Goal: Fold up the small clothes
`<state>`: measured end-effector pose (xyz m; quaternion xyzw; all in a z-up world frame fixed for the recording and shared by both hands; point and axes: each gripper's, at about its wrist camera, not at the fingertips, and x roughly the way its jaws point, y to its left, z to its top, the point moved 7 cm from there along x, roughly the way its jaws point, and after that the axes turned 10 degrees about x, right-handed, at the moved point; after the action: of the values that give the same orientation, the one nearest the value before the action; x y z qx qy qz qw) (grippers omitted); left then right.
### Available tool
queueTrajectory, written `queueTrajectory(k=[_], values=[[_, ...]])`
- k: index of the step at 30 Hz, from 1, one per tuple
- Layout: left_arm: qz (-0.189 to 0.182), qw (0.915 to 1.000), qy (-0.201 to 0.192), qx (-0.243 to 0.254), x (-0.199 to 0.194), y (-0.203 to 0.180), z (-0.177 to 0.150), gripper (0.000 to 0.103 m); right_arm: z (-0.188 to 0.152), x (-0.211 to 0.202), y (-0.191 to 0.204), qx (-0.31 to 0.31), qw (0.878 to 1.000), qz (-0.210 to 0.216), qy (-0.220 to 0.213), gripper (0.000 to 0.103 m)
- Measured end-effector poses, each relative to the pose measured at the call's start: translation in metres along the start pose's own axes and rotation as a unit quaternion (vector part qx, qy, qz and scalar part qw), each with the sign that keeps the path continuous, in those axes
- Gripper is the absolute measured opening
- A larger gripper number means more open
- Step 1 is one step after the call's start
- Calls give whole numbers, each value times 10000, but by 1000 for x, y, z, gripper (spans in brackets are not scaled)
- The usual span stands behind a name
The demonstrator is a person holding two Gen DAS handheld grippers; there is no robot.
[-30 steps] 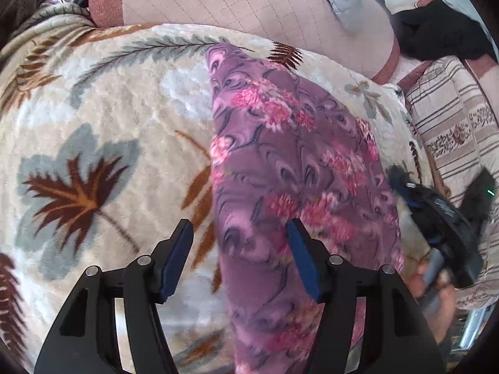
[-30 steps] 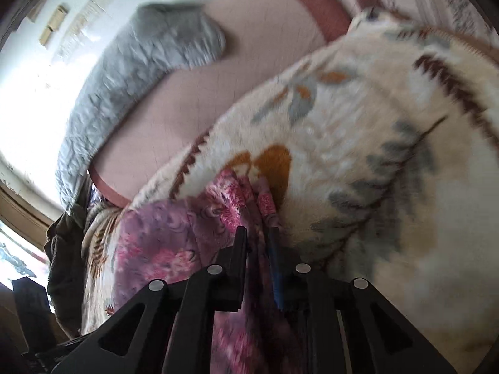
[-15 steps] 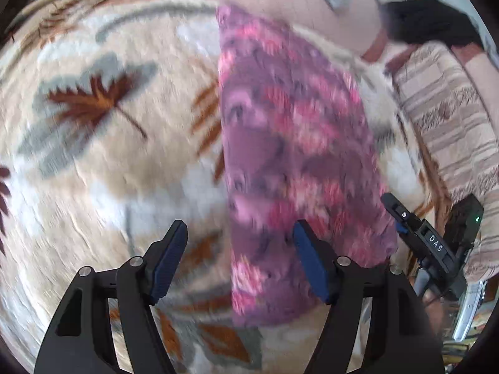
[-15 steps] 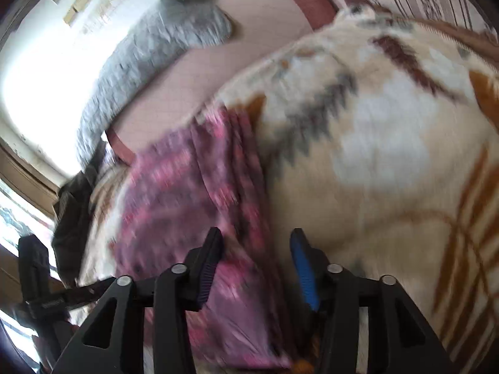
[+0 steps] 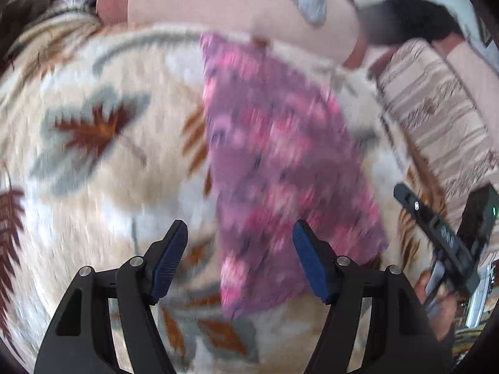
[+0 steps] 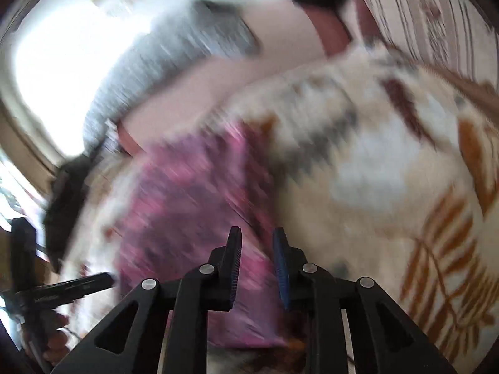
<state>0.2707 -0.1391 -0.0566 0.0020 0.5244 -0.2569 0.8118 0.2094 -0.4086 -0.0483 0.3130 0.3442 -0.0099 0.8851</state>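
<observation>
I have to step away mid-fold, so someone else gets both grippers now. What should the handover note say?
Left gripper: open, holding nothing, above the near end of the purple floral garment.
Right gripper: narrow gap between its fingers, nothing visibly clamped, over the garment's right edge.
Garment: lies as a long narrow strip on the leaf-pattern blanket, so it looks folded lengthwise already.
Left to do: probably fold the strip end to end and flatten it. Both views are motion-blurred, so check the edges first.

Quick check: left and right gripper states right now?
Left gripper: jaws wide open, holding nothing, above the purple garment.
Right gripper: jaws narrowly open, nothing clamped.
</observation>
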Motion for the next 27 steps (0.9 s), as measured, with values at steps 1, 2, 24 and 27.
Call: queueTrajectory(k=[1,2,24,27], values=[[67,10000,-67,12,2,-1,11,70,2,2,8,-87,9999,73,-21,23],[166,9998,-73,21,9,0,20,70,2,14,19,-248,9997,57,9,23],[420,9955,176,-831,105,76,116,80,80,192,17,143,9955,-824,439,12],[215,9952,13,-959,87,80,118,78,93,166,17,477,9961,-721,151,17]])
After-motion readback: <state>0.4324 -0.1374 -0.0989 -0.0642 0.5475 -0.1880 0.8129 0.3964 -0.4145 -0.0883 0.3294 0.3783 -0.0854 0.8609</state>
